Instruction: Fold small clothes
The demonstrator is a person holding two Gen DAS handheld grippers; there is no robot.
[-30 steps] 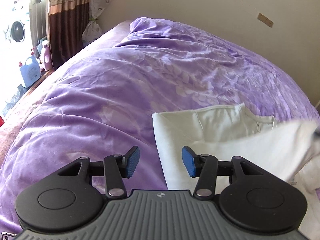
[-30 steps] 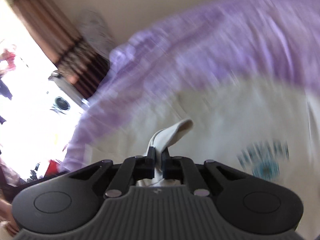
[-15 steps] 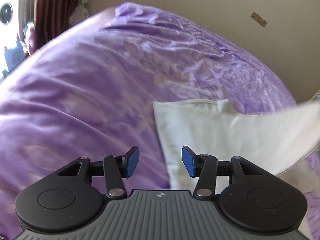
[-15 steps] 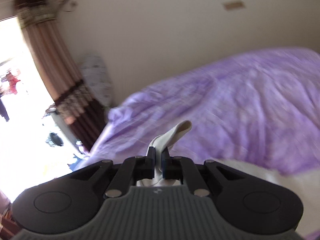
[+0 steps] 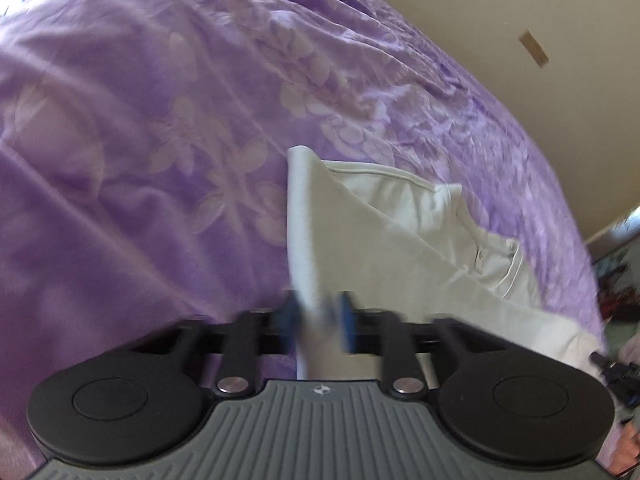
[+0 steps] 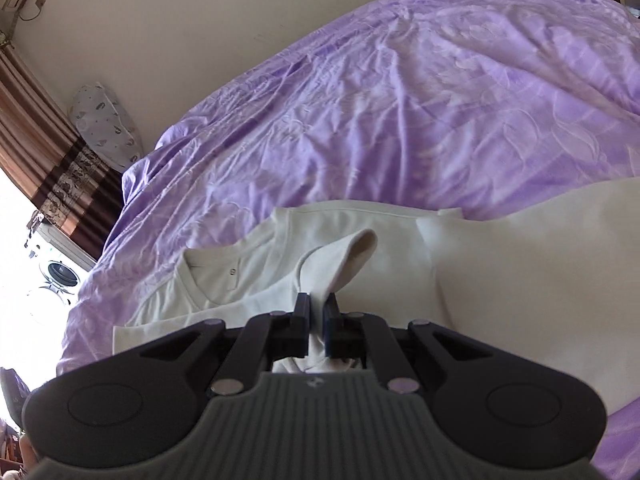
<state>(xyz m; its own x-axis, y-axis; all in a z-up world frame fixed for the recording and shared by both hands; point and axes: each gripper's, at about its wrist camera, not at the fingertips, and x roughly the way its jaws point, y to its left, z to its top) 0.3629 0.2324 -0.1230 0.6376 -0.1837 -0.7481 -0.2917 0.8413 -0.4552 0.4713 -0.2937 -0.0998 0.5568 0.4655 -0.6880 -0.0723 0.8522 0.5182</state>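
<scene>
Purple-quilted bed (image 6: 400,120): right claw (image 6: 316,322) pinching white shirt (image 6: 360,256) hem, left claw (image 5: 318,326) closing around near edge, for folding.

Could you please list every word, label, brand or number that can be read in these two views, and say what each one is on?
No readable text in either view.
Left claw: a small emblem on its grey body, a symbol, not letters.
Right claw: the same small emblem, no letters.
White shirt: plain where it shows; only a small button near the collar.
Tan tag on the wall: too small and blurred to tell whether it bears text.
Purple bedspread: leaf pattern only.
</scene>
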